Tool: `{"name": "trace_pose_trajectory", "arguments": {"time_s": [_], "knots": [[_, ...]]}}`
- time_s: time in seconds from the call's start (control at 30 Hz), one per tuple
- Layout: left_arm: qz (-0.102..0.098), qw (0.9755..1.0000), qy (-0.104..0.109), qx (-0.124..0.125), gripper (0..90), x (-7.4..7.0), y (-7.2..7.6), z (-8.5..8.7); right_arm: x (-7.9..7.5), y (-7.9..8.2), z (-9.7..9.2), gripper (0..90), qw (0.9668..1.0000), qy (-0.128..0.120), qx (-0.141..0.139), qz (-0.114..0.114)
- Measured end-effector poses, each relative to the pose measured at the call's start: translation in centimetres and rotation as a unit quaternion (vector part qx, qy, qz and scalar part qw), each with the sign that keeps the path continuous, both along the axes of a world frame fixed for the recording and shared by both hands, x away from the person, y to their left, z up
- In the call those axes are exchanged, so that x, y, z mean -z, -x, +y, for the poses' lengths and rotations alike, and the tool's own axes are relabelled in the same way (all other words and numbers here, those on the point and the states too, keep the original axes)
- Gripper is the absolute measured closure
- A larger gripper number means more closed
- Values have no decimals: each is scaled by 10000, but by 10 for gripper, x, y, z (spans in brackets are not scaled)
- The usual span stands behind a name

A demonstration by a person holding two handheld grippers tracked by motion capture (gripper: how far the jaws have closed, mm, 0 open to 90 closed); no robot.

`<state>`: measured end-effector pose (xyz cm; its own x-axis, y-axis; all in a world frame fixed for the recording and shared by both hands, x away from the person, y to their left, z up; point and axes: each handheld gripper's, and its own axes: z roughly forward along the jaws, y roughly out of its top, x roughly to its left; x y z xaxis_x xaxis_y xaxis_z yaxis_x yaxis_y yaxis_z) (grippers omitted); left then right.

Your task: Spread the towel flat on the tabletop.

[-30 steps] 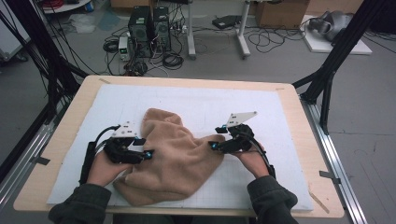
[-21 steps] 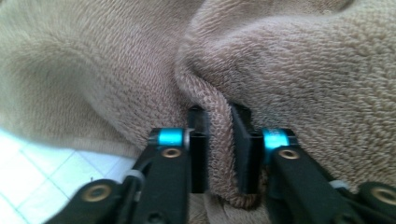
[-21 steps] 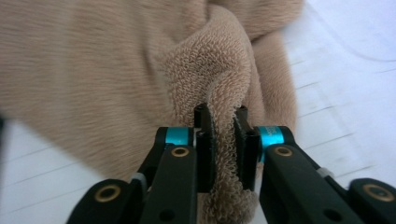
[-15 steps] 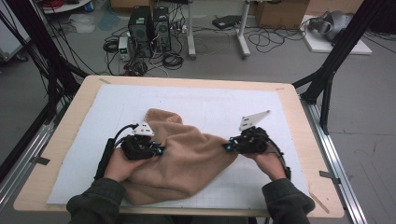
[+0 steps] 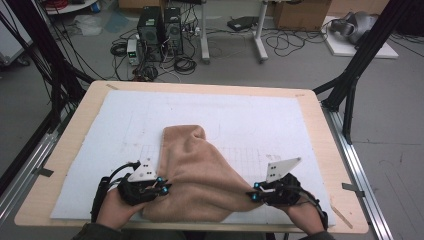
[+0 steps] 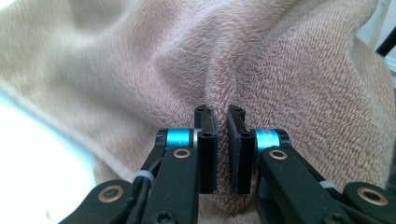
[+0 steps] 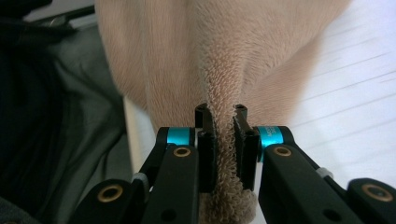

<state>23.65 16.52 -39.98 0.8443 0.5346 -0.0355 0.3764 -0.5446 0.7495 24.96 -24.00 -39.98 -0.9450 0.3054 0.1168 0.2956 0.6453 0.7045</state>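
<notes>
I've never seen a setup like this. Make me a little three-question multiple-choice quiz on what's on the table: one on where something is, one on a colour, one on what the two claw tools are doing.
1. Where does the towel lie on the white mat?
A. near edge, by the person
B. far left corner
C. off the mat, on the floor

2. What colour is the towel?
A. dark blue
B. tan
C. green

3. What are the left gripper and right gripper doing?
A. both hang open above the cloth
B. one holds a cup
C. each is shut on a fold of the towel

Answers:
1 A: in the high view it sits between the two hands at the near edge.
2 B: its pile looks tan in all views.
3 C: each gripper view shows cloth pinched between the black jaws, the right gripper's having just been opening slightly.
</notes>
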Motion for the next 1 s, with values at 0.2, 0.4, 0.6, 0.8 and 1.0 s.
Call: {"name": "trace_pose_trajectory", "arguments": {"time_s": [0.2, 0.4, 0.6, 0.8, 1.0], "knots": [[-86, 9997, 221, -47, 723, -13, -3, 12, -17, -6, 2, 564, 9983, -547, 124, -138], [-373, 9985, 347, -214, 564, -34, -32, 7, -32, -47, 6, 536, 9953, -752, 494, -349], [-134, 9983, -163, -551, 588, -6, -71, -4, -2, -84, 34, 550, 9980, -244, 556, -200], [324, 9941, -676, -783, 597, 22, -100, -10, 35, -114, 53, 555, 9976, 106, 653, 188], [285, 9946, -844, -535, 802, 28, -101, -19, 41, -119, 51, 809, 9979, -121, 413, 474]]}}
